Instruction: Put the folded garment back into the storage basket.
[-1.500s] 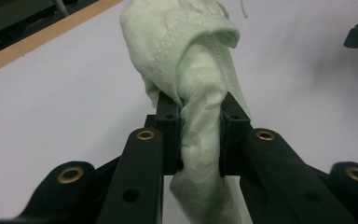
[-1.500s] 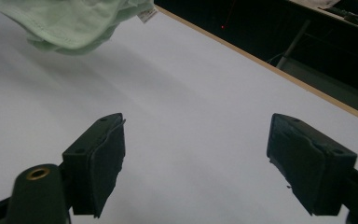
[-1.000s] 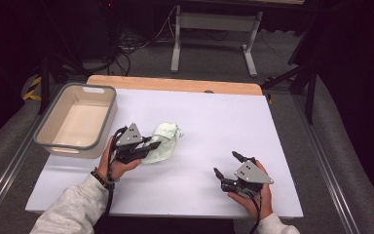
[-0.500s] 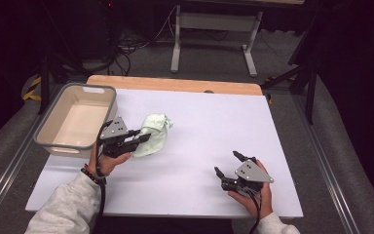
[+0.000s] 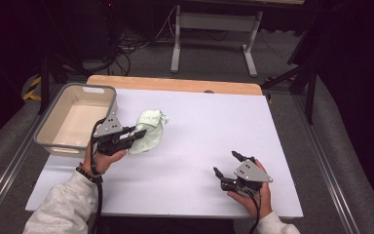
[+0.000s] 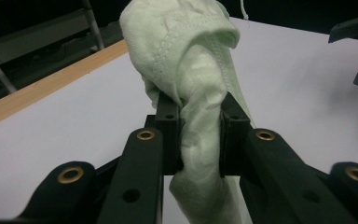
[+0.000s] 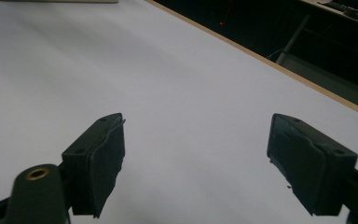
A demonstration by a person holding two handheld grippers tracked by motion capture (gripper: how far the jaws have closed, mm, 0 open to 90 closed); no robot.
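The pale green cloth [image 6: 191, 93] sits pinched between my left gripper [image 5: 135, 132] jaws, bunched above them and hanging below, lifted off the white table [image 5: 199, 126]. The grey bin [image 5: 75, 117] stands just beside that gripper, on its outer side. My right gripper [image 5: 228, 164] rests well apart from the cloth, jaws spread wide with only bare table between them.
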